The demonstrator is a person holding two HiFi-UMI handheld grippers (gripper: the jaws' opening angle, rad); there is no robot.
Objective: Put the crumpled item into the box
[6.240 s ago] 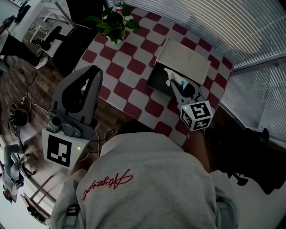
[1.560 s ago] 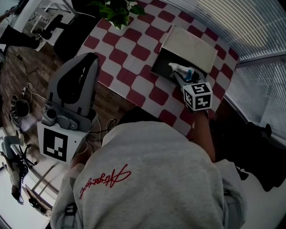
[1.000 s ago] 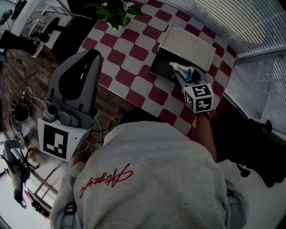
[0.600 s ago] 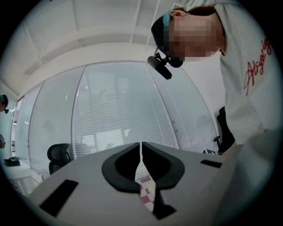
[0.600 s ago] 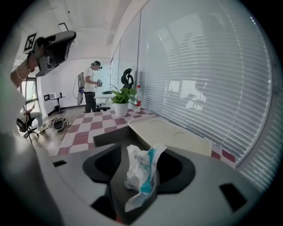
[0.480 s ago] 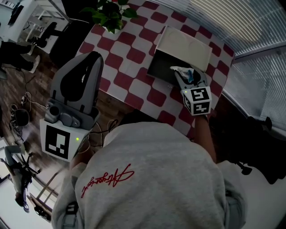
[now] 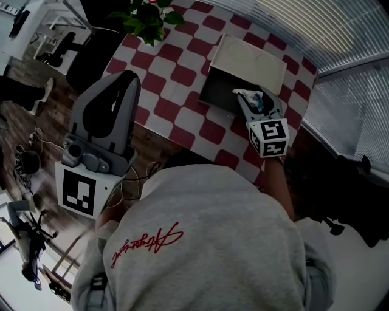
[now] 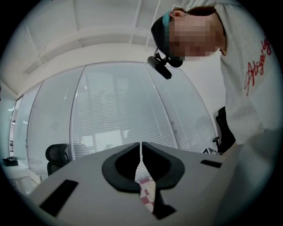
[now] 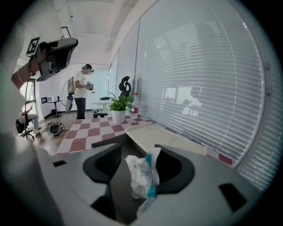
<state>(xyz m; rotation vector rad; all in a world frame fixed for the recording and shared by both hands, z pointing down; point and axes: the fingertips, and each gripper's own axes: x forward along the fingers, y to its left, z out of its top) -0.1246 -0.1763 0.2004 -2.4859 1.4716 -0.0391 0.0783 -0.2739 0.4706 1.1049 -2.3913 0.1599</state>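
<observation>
Red-and-white checks cover the table (image 7: 182, 76) in the head view. The box (image 7: 220, 97) lies open towards the table's end by the window blinds, its cream lid (image 7: 249, 64) folded back towards the far edge. A potted plant (image 7: 146, 18) stands at the opposite far corner. The right gripper (image 7: 245, 98) reaches over the near rim of the box with the crumpled wrapper (image 7: 248, 95), white with teal, at its tips above the dark inside. The forearm stretches forward from the person's right side. The left gripper (image 7: 118, 82) is held off the table's near edge, well apart from the box and raised close to the camera.

In the left gripper view, the left gripper (image 8: 141, 150) points upward at the blinds. Its jaws are pressed together with nothing between them.

In the right gripper view, the right gripper (image 9: 143, 172) pinches the crumpled wrapper (image 9: 141, 174), which hangs between the pads. The box (image 9: 119, 152) opens directly beneath and the lid (image 9: 163, 139) lies just beyond.

By my reading the carry is done and the wrapper hangs over the opening. It is not yet let go, so what remains is to spread the jaws, drop it in and pull the right gripper clear
</observation>
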